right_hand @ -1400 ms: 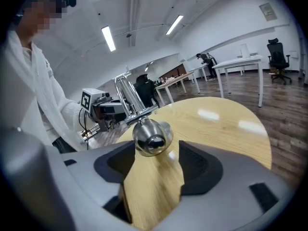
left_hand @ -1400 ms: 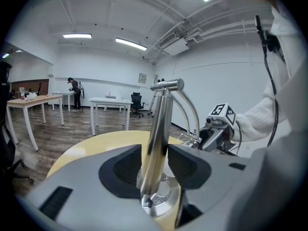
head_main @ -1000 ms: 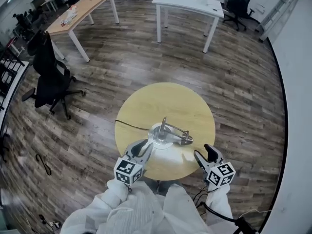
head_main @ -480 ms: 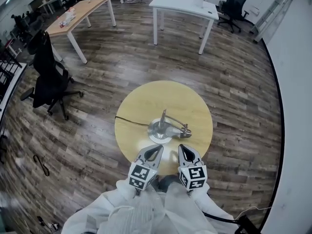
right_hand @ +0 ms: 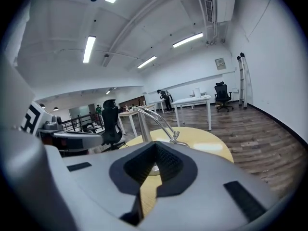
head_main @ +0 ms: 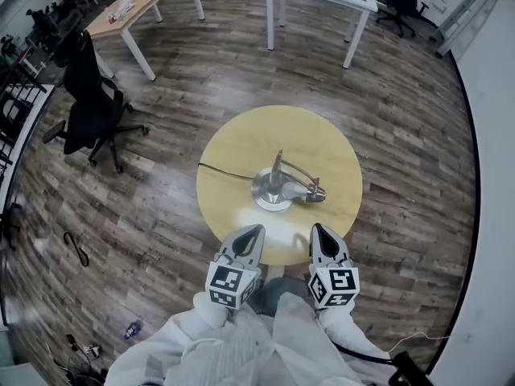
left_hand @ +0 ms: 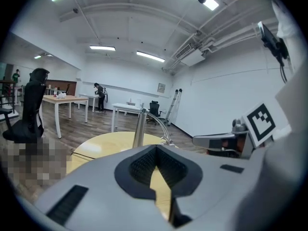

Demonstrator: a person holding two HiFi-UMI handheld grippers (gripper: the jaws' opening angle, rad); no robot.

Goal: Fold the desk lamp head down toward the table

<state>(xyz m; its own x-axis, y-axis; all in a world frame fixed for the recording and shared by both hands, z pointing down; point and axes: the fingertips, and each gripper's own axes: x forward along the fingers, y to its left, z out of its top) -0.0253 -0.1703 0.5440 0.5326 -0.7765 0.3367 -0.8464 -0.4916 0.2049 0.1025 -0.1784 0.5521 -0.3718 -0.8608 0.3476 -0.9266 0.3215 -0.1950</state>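
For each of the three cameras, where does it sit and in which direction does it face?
Head view: on the person's head, facing steeply down at round table and lamp; sleeves, left tongs, right tongs show.
Left gripper view: rides the left tongs, looks along shut jaws to the lamp; right tongs at its right.
Right gripper view: rides the right tongs, looks likewise; left tongs at its left.
Shared: all see the lamp.
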